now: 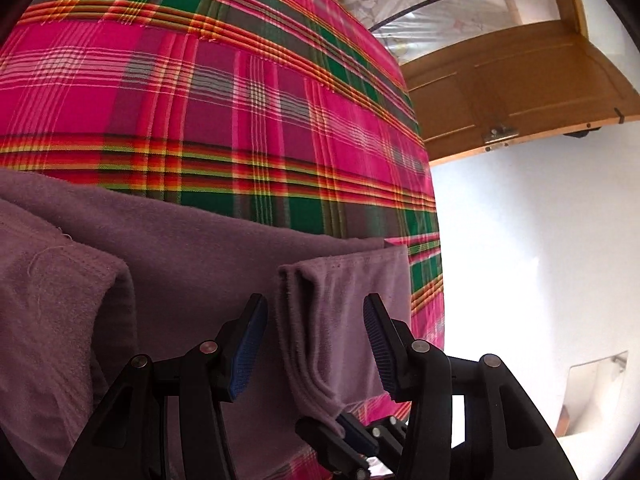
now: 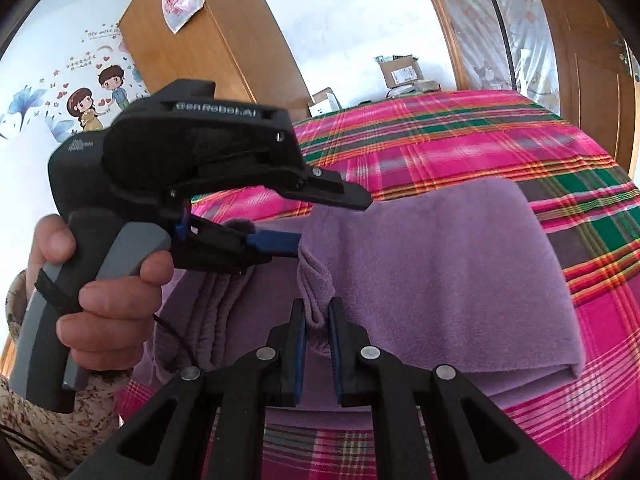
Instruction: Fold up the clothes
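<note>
A purple fleece garment [image 2: 440,280] lies partly folded on a bed with a pink, green and red plaid cover [image 2: 500,148]. My right gripper [image 2: 318,312] is shut on a bunched edge of the garment. My left gripper [image 1: 316,312] is open, its blue pads either side of a hanging folded edge of the garment [image 1: 332,320] without pinching it. In the right wrist view the left gripper [image 2: 332,220] is held in a hand just above the cloth, jaws apart. The right gripper's tips [image 1: 352,432] show low in the left wrist view, holding the cloth.
The bed's plaid cover [image 1: 200,100] fills the left wrist view. A wooden door [image 1: 520,92] and white wall stand to its right. Cardboard boxes [image 2: 400,72] sit beyond the bed's far edge. A wooden cabinet [image 2: 208,40] with a plastic bag stands behind.
</note>
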Available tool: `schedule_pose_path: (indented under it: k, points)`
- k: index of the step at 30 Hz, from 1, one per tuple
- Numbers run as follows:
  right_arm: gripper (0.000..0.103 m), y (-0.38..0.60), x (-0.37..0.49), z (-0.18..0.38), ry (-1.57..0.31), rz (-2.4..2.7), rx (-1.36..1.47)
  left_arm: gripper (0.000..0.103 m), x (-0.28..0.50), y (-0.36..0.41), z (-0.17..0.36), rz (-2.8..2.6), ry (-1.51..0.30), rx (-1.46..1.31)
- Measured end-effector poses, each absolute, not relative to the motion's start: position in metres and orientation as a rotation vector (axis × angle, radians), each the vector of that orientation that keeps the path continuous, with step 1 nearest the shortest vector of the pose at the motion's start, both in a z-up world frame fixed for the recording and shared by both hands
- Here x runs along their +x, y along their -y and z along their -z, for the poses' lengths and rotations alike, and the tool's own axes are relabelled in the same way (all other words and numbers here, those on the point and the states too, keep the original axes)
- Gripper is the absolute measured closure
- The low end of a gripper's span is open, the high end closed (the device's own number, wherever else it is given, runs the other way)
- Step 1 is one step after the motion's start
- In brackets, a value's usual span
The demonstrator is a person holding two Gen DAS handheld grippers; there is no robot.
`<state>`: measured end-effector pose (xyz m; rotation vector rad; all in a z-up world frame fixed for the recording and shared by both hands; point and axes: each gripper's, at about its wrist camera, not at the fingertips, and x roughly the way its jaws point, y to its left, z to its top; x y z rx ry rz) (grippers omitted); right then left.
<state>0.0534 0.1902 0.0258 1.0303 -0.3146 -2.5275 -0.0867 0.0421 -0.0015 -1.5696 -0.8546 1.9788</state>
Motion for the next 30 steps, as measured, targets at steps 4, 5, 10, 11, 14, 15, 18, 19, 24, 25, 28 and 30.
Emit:
schedule_pose_path:
  k: [4, 5, 10, 11, 14, 15, 18, 19, 24, 25, 28, 30]
  points:
    - [0.092, -0.189, 0.053, -0.021, 0.310, 2.526, 1.039, 0.052, -0.087, -0.045, -0.002, -1.995, 0.875, -1.543]
    - [0.092, -0.189, 0.053, -0.021, 0.314, 2.524, 1.040, 0.052, -0.086, -0.043, -0.001, -1.991, 0.882, -1.546]
    - [0.092, -0.190, 0.058, -0.025, 0.324, 2.526, 1.000, 0.052, -0.079, -0.036, -0.004, -1.996, 0.911, -1.539]
    - [0.092, -0.188, 0.059, -0.026, 0.324, 2.524, 0.990, 0.052, -0.077, -0.035, -0.005, -1.999, 0.917, -1.536]
    - [0.092, -0.183, 0.058, -0.025, 0.317, 2.507, 0.995, 0.052, -0.073, -0.031, -0.008, -2.008, 0.933, -1.526]
    - [0.092, -0.182, 0.058, -0.023, 0.309, 2.503, 1.004, 0.052, -0.072, -0.029, -0.009, -2.011, 0.939, -1.523]
    - [0.092, -0.181, 0.057, -0.016, 0.315, 2.489, 1.028, 0.052, -0.069, -0.023, -0.013, -2.059, 0.957, -1.485]
    - [0.092, -0.182, 0.057, -0.014, 0.321, 2.484, 1.035, 0.052, -0.068, -0.021, -0.015, -2.073, 0.968, -1.479]
    - [0.092, -0.185, 0.060, -0.016, 0.322, 2.479, 1.019, 0.052, -0.072, -0.022, -0.016, -2.090, 0.975, -1.465]
    - [0.092, -0.185, 0.062, -0.018, 0.324, 2.475, 1.009, 0.052, -0.072, -0.024, -0.015, -2.093, 0.978, -1.462]
    - [0.092, -0.179, 0.060, -0.017, 0.268, 2.482, 1.026, 0.052, -0.073, -0.029, -0.015, -2.110, 0.958, -1.473]
    - [0.090, -0.178, 0.056, -0.013, 0.283, 2.473, 1.055, 0.052, -0.073, -0.031, -0.016, -2.125, 0.922, -1.467]
